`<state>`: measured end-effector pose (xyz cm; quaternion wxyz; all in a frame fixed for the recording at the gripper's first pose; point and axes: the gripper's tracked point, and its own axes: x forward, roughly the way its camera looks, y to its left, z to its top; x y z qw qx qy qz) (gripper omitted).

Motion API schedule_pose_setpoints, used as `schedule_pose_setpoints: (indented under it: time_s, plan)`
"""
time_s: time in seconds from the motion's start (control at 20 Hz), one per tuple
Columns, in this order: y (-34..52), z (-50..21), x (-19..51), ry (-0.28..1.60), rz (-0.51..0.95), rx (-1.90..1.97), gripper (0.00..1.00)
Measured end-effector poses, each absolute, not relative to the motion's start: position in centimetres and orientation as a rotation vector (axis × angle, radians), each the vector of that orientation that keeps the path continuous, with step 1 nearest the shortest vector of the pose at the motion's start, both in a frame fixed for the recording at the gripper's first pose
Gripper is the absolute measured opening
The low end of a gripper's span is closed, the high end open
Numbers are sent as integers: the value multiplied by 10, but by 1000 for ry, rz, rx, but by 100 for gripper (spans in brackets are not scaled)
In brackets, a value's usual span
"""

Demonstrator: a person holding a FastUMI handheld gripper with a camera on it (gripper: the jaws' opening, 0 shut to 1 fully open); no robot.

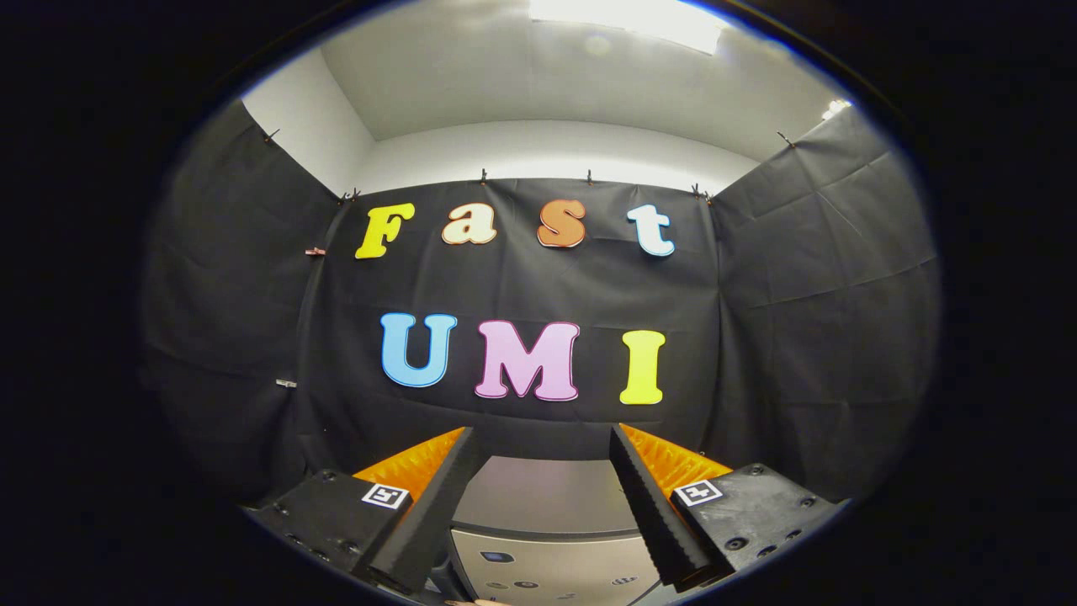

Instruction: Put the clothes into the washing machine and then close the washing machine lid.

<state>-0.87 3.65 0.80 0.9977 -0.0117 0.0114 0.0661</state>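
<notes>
Silver-grey metal shows low between the two fingers: the washing machine, seen from above and in front, with its flat lid lying closed-looking and smooth on top and a paler control panel below it, where a few small dark buttons and marks sit (too small to make out). The gripper hangs over it with its fingers spread wide apart, nothing between them but the open view of the machine's top; neither finger touches the machine. The fingertips reach toward the far edge of the lid, so the machine lies under and just ahead of the gripper, roughly centred in the gap.

Beyond the fingers stands the booth's black cloth wall, pinned along its top edge with small clips, folding round on either side. Above the cloth runs a white wall and a white ceiling with a bright light panel.

At the very bottom, just before the control panel, a thin pale sliver shows; I cannot tell what it is. Whether any clothes lie near the machine cannot be told from here. Nothing stands between the gripper and the lid.
</notes>
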Motion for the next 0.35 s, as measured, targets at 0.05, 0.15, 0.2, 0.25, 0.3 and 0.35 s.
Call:
schedule_pose_setpoints:
  time_s: [0.05, 0.15, 0.2, 0.25, 0.3, 0.35]
  plan:
    - [37, 9, -9, 21, 132, -24, 98]
    - [37, 9, -9, 21, 131, -25, 99]
    - [37, 9, -9, 21, 129, -25, 99]
    - [36, 8, -9, 22, 129, -24, 99]
    - [37, 9, -10, 22, 129, -22, 99]
    - [37, 9, -10, 22, 127, -21, 99]
